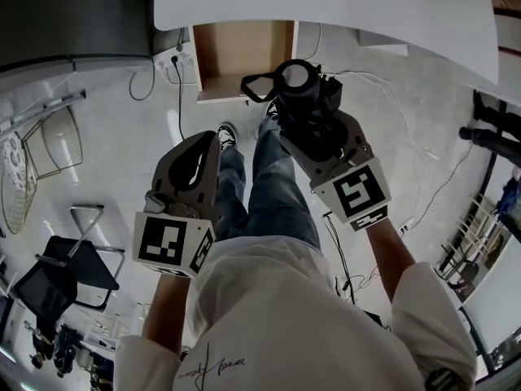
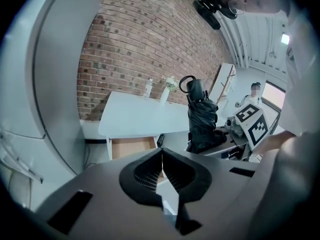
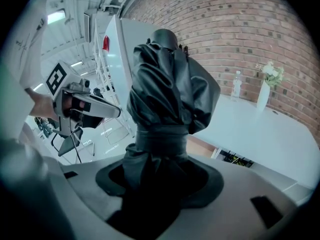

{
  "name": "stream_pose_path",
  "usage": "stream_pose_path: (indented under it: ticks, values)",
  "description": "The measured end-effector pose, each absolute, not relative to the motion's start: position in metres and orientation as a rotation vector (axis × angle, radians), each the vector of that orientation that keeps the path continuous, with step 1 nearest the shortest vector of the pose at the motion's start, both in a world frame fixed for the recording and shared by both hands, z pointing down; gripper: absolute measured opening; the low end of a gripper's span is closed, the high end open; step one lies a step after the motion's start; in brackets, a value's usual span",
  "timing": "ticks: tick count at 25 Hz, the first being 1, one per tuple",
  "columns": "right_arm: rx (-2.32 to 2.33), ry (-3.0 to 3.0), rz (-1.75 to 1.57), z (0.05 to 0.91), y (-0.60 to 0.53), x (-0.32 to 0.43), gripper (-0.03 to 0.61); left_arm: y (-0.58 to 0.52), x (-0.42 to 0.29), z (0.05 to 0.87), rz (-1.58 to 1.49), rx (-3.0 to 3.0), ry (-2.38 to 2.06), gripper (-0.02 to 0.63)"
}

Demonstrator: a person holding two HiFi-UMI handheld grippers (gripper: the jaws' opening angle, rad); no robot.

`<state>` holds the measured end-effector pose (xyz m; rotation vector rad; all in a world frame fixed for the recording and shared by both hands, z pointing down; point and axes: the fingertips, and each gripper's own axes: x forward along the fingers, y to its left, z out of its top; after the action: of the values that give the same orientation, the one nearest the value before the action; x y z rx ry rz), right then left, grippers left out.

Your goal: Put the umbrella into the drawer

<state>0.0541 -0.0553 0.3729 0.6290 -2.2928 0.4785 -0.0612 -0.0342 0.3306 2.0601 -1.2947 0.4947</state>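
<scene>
My right gripper [image 1: 308,114] is shut on a folded black umbrella [image 1: 298,81], whose wrist loop [image 1: 256,88] sticks out to the left. In the right gripper view the umbrella [image 3: 167,91] stands upright out of the right gripper [image 3: 157,171], wrapped by its strap. An open wooden drawer [image 1: 240,55] hangs under the white table [image 1: 342,10], just beyond the umbrella; nothing shows inside it. The left gripper [image 1: 210,141] hovers lower left of the drawer, over my legs. Seen from its own camera, the left gripper [image 2: 162,156] is shut on nothing, with the drawer [image 2: 132,146] straight ahead and the umbrella [image 2: 201,116] to its right.
A clear bottle [image 2: 148,88] and a vase of flowers [image 2: 165,90] stand at the table's far edge by the brick wall [image 2: 145,39]. Black chairs [image 1: 61,275] are at the left, and cables [image 1: 179,96] run over the floor. Another person [image 2: 255,91] is in the distance.
</scene>
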Motion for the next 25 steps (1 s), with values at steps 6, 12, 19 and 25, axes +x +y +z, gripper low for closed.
stream_pose_path:
  ticks: [6,12,19,25]
  values:
    - [0.601,-2.293,0.472,0.395,-0.060,0.050,0.258,-0.037,-0.062,0.344,0.495,2.075,-1.276,0.018]
    - [0.569,-2.269,0.470,0.423,-0.060,0.048,0.258,-0.040,-0.075,0.365,0.542,2.016,-1.350,0.018]
    - [0.544,-2.254,0.466,0.452,-0.063,0.042,0.258,-0.041,-0.078,0.384,0.543,1.972,-1.379,0.018]
    - [0.524,-2.247,0.466,0.472,-0.067,0.036,0.258,-0.034,-0.067,0.398,0.565,1.978,-1.307,0.018]
